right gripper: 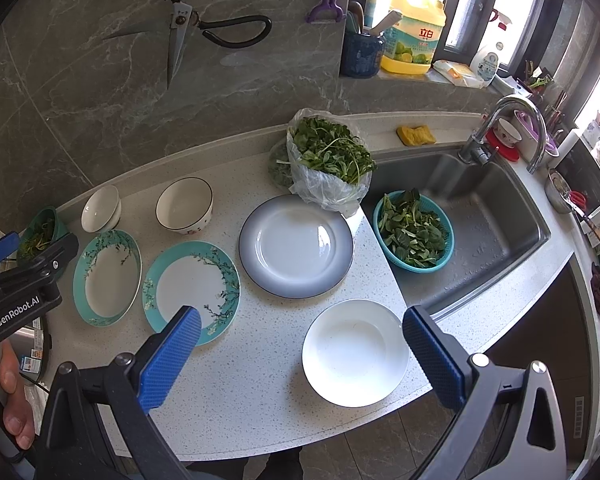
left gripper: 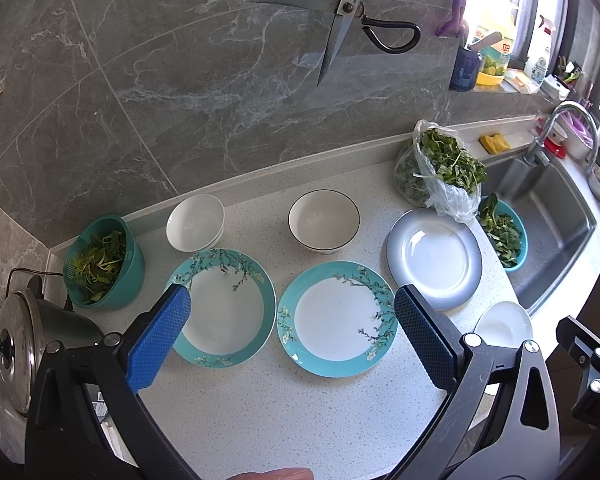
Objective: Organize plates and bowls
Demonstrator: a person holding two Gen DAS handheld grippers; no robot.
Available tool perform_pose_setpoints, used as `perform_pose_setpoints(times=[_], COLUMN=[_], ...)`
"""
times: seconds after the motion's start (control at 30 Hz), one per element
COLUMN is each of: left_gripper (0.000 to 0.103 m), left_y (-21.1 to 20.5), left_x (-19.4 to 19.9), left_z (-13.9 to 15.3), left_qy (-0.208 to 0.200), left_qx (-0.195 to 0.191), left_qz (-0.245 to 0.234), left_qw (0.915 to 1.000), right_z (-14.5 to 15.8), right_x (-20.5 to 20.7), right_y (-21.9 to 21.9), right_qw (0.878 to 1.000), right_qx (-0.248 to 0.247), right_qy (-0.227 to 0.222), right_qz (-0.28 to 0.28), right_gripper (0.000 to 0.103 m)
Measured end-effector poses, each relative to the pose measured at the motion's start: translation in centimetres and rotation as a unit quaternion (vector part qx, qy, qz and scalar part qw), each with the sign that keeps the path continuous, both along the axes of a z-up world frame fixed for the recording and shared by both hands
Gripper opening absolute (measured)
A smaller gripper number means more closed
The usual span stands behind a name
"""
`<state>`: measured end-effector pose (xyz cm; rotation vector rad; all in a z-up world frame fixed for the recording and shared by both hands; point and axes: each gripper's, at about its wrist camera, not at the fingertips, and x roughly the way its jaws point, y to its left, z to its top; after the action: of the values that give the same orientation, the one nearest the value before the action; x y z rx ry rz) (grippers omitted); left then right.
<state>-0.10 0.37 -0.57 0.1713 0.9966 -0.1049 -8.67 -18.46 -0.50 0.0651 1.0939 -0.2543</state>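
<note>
Left gripper (left gripper: 292, 316) and right gripper (right gripper: 302, 332): fingers spread wide, holding nothing, above the counter (right gripper: 260, 380). Two teal plates (left gripper: 336, 318) lie side by side, touching; a grey plate (right gripper: 296, 246) and a white plate (right gripper: 354, 352) lie nearer the sink (right gripper: 492, 232). Two bowls (left gripper: 324, 220) stand behind.

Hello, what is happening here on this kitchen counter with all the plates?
A person holds a hand-held gripper in each hand above the counter. The left hand-held gripper and the right hand-held gripper are both open and hold nothing. Two teal floral plates, a grey plate, a white plate and two bowls lie separately, not yet stacked. Organizing appears not to have started.
</note>
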Motion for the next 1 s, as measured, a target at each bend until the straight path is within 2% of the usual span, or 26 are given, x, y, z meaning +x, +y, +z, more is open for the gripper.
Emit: perform_pose_setpoints(times=[0.8,1.0], left_gripper=[0.103,0.103], left_y=[0.01,-0.19], left_x=[0.04,-0.06], left_z=[0.01,-0.74], left_qy=[0.002,0.004], left_qx=[0.002,0.003], left_qz=[-0.001,-0.001], left_qw=[1.0,1.0], right_z=[-0.18,-0.28], right_x=[0.02,0.02], right_y=[0.02,0.06], right_qw=[1.0,1.0], right_qx=[0.0,0.001], right_qy=[0.002,0.002], right_qz=[0.0,-0.001], right_gripper=[0.103,0.103])
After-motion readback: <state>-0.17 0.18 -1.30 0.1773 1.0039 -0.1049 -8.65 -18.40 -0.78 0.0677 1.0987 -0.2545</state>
